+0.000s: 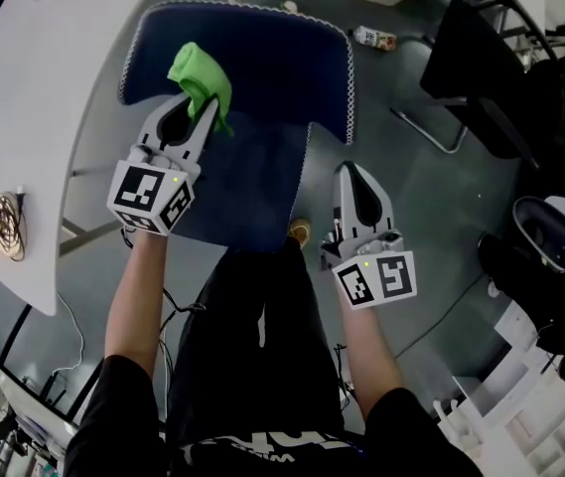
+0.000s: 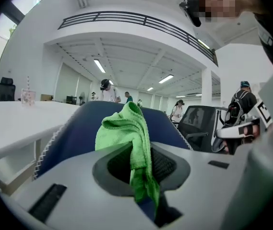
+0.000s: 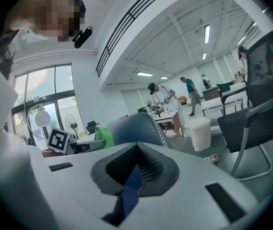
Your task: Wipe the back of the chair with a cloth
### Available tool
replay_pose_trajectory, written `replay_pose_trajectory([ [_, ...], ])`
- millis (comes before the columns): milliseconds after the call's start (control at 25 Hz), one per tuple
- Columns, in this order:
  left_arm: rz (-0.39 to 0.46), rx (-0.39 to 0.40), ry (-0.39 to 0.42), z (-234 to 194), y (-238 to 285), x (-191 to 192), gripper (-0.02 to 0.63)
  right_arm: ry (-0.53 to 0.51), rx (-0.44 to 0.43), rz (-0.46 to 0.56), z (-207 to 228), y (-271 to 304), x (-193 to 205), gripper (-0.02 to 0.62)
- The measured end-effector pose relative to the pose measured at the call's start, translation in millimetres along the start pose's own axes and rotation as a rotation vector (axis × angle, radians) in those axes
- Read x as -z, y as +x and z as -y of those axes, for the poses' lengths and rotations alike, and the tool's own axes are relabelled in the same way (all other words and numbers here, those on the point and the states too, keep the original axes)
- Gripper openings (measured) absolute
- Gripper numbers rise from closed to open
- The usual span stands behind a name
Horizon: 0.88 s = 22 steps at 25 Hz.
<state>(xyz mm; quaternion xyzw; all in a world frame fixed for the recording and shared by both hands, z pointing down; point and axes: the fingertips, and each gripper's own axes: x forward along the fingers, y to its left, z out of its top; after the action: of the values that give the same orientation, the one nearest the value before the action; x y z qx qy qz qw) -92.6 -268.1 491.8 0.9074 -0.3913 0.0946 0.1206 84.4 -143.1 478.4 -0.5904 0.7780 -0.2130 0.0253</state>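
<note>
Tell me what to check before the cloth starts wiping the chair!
1. Green cloth pinched in the left claw: ok.
2. Cloth hanging free to wipe with: ok.
3. Cloth touching the chair back: cannot tell.
4. Right claw shut, carrying nothing: ok.
5. Right claw beside the chair, clear of the cloth: ok.
6. Enough swinging room near the white table: cannot tell.

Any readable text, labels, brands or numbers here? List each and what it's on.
No text reads clearly.
White print on the black shirt: cut off, blurred.
Label on the bottle on the floor: too small.
Cubes on the left tool and right tool: square marker patterns, no words.
</note>
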Motion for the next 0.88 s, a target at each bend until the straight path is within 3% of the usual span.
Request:
replay_pose_trajectory([
  [360,-0.058,-0.173,0.004,-69.6,-47.4,28.4,0.069,-0.007,-0.034,-0.020,-12.6,18.3,4.7,-0.003],
  [640,-0.083,-0.238,-0.016,-99.0,-55.9,46.4,0.069,-0.008,-0.037,-0.034,-15.3,26.0,9.2,-0.003],
  [880,-0.103,-0.231,-0.022,-109.8,-42.8,62.7,0.069,-0.003,-0.030,-0.042,-14.9,31.2,16.3,-0.003],
])
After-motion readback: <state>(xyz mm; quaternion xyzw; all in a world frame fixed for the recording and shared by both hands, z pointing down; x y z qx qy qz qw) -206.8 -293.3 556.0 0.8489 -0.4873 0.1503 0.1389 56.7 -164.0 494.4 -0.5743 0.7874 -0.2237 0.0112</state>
